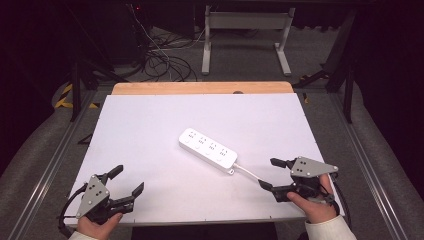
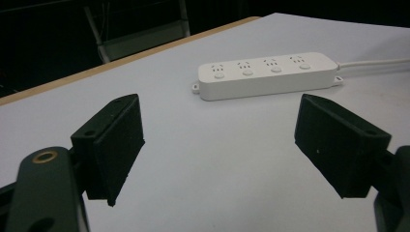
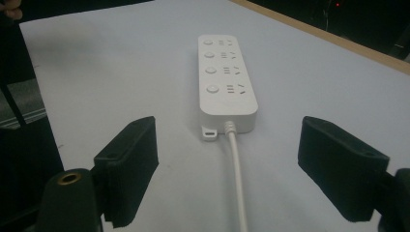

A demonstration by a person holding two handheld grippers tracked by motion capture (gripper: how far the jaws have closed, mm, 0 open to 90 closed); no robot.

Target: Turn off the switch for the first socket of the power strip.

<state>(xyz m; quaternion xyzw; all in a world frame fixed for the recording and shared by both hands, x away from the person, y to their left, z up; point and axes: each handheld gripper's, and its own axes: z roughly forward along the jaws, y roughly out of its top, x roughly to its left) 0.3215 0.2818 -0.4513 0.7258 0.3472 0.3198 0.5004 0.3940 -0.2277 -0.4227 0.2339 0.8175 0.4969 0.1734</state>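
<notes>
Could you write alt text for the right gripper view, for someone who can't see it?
A white plastic four-socket power strip lies on a white table, its white cable running toward the camera. The right gripper frames it with two black jaws wide apart, holding nothing, the cable passing between them.

Left gripper (image 1: 128, 181) sits near the table's front-left corner, jaws spread wide, held in the left hand (image 1: 98, 223), aimed toward the middle. Right gripper (image 1: 272, 173) is by the front-right corner, jaws wide apart, gripped by the right hand (image 1: 311, 202), white sleeve (image 1: 330, 230) behind it.
</notes>
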